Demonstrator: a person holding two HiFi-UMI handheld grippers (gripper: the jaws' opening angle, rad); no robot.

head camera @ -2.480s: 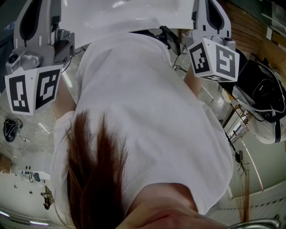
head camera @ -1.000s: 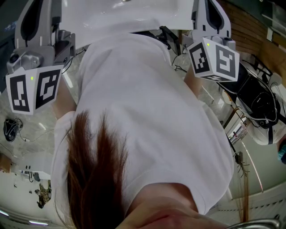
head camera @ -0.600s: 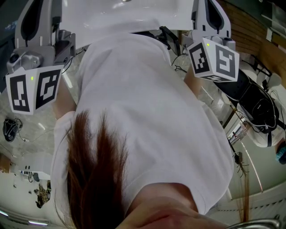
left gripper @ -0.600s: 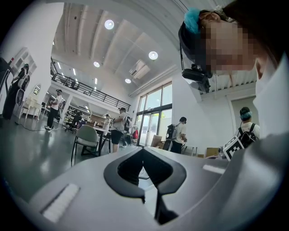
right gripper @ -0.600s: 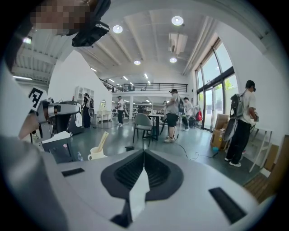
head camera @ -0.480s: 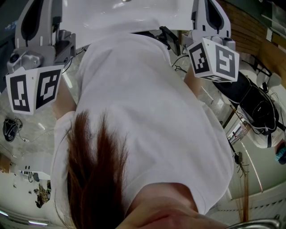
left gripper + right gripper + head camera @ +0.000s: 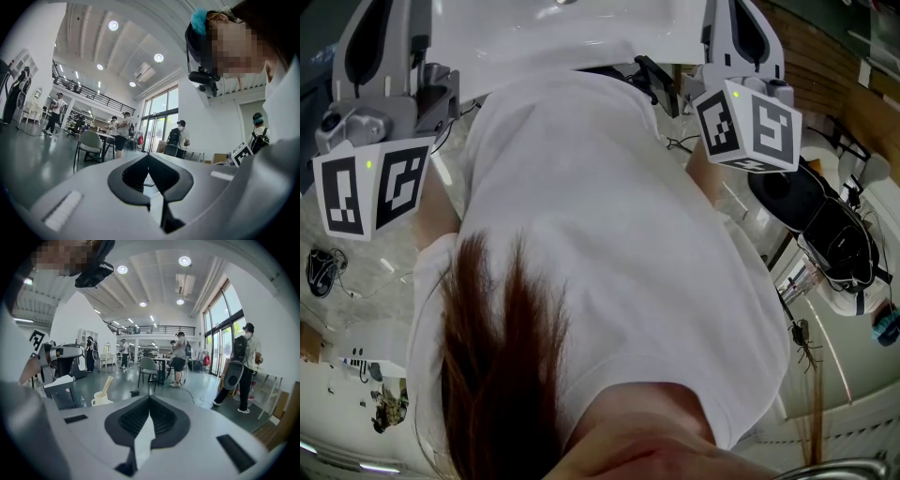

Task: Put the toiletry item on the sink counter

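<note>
**Both hand-held grippers raised and closed, nothing gripped**

You held the left hand-held gripper [image 7: 149, 157] and the right hand-held gripper [image 7: 150, 400] up on either side of your torso. Their marker cubes, left [image 7: 370, 183] and right [image 7: 748, 127], flanked your white shirt [image 7: 600, 244] in the head view. Each pointed out into the room, not down at any tabletop.

The left jaws were together with nothing between them. The right jaws also met at the tips and were empty. No view showed the toiletry item, so its place couldn't be told.

The gripper bodies were smooth grey plastic, and the right gripper's black pads were ridged. The shirt was plain soft cloth, with dark reddish hair [image 7: 497, 366] hanging over it. A glossy white surface [image 7: 553, 28] sat just past your chest.

The room was a tall hall with round ceiling lights [image 7: 113, 25], a railed balcony [image 7: 150, 329], glass doors [image 7: 159, 122] and a shiny floor [image 7: 33, 150]. A grey chair [image 7: 89, 140] stood at a far table with people near it. A pale cup [image 7: 100, 398] held a flat stick.
</note>
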